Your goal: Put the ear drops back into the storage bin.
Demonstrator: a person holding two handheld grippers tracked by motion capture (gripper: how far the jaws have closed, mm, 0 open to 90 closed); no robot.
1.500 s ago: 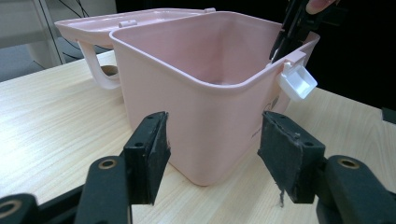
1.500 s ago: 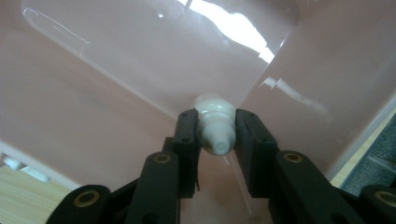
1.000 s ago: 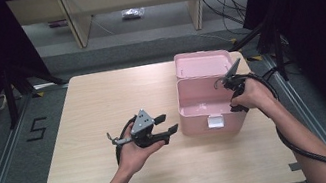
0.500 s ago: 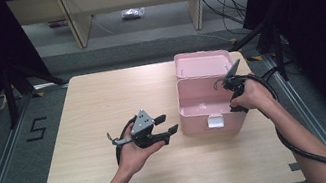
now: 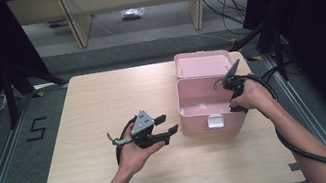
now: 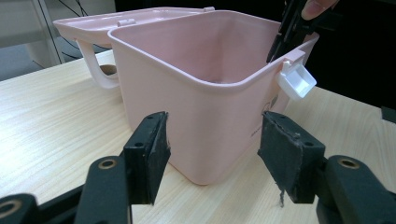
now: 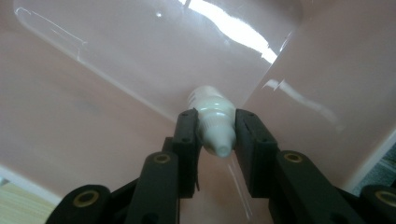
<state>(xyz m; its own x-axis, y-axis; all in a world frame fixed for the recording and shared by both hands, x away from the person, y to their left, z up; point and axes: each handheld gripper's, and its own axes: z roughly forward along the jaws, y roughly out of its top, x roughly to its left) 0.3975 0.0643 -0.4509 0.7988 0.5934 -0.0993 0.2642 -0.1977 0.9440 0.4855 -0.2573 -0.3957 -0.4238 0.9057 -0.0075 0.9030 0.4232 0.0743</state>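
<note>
1 small white plastic dropper bottle (image 7: 214,122), clamped in right gripper (image 7: 215,133) fingers inside open pink plastic box (image 5: 209,108) on counter (image 5: 89,114); left gripper (image 6: 212,154) fingers open, empty. Step: placement. Next: probably release.

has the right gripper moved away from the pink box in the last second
No. The right gripper sits at the same spot over the right rim of the open pink plastic box, jaws closed on a small white bottle.

Both grippers raised, forearms entering from below.
Left gripper (image 5: 166,125) lies level in an upturned palm, jaws apart, nothing between. Right gripper (image 7: 215,135) points down, jaws clamped.
</note>
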